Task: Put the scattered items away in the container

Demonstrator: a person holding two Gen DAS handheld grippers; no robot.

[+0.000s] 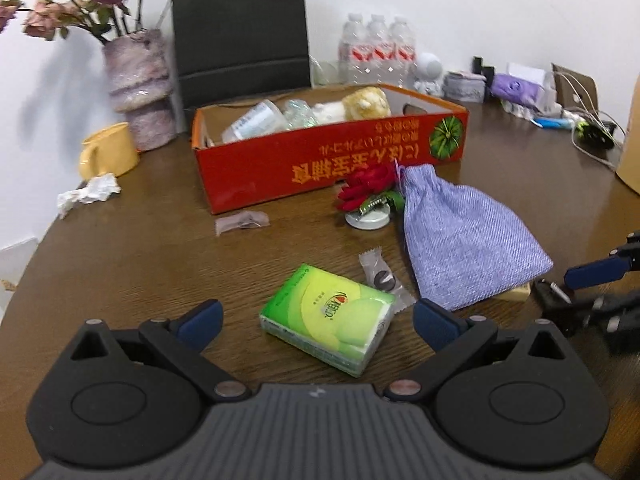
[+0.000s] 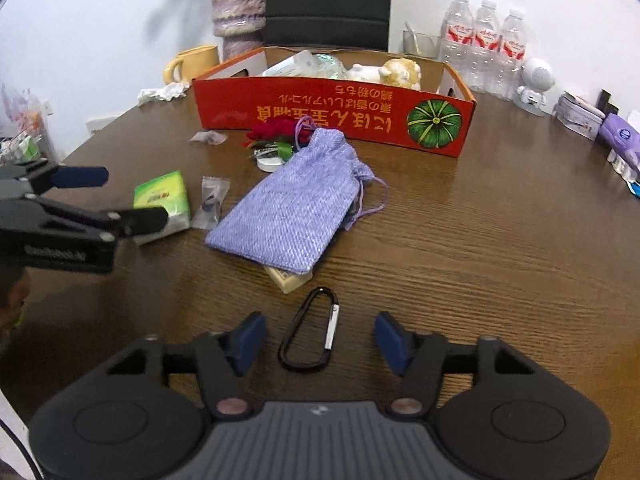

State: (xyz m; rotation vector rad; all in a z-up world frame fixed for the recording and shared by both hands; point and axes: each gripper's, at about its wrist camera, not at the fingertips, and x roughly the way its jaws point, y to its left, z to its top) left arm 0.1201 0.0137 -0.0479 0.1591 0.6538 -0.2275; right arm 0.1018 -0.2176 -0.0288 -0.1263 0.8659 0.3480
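A red cardboard box (image 1: 320,160) (image 2: 320,116) stands at the back of the brown table and holds bottles and a plush toy (image 1: 366,104). My left gripper (image 1: 318,320) is open around a green tissue pack (image 1: 332,316) (image 2: 164,200) lying on the table. My right gripper (image 2: 320,342) is open around a black carabiner (image 2: 310,332). A purple fabric pouch (image 1: 464,236) (image 2: 292,212) lies between them, over a small wooden block (image 2: 288,278). A wrapped candy (image 1: 384,280) (image 2: 212,204), a red rose clip (image 1: 368,188) and a white lid (image 1: 368,218) lie nearby.
A vase of flowers (image 1: 140,88), a yellow mug (image 1: 108,152), crumpled tissue (image 1: 90,192), a dark bag (image 1: 240,36), water bottles (image 1: 376,48) and clutter (image 1: 520,88) line the back. A small pink wrapper (image 1: 240,222) lies before the box.
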